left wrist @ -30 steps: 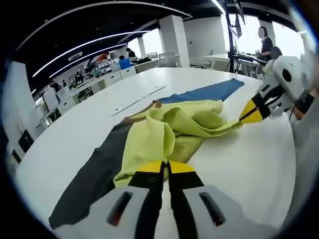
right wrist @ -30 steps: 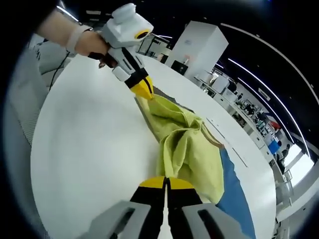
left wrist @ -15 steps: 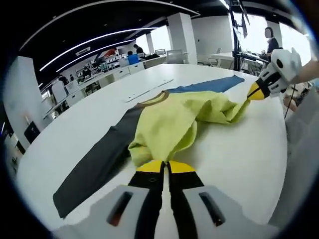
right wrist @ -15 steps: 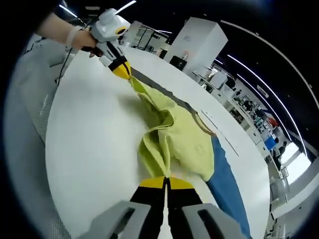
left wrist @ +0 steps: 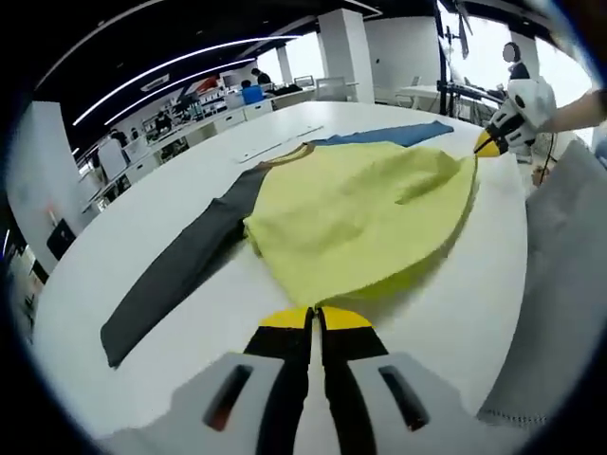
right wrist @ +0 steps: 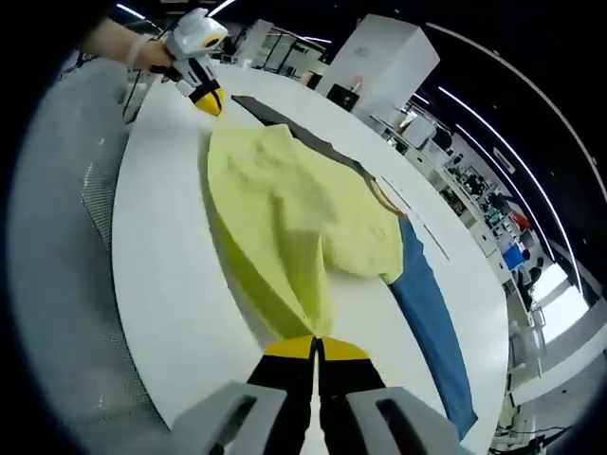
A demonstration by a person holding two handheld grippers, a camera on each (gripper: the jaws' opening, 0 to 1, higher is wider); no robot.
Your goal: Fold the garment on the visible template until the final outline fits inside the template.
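Shirt point(left wrist: 365, 213): yellow-green body stretched out in the middle of the white table point(left wrist: 142, 246), held taut at two hem corners. Dark grey sleeve point(left wrist: 175, 275) runs toward the left gripper's side, blue sleeve point(right wrist: 432, 318) toward the right gripper's. Left gripper point(left wrist: 316, 318): jaws together, clamped on the near hem. Right gripper point(right wrist: 317, 347): jaws together, clamped on the hem. Grey fabric point(left wrist: 555, 294) hangs beside the table edge

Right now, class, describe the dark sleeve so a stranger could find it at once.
Start at the white table, then the yellow garment spread across it. The dark grey sleeve runs from one side; the opposite sleeve is blue.
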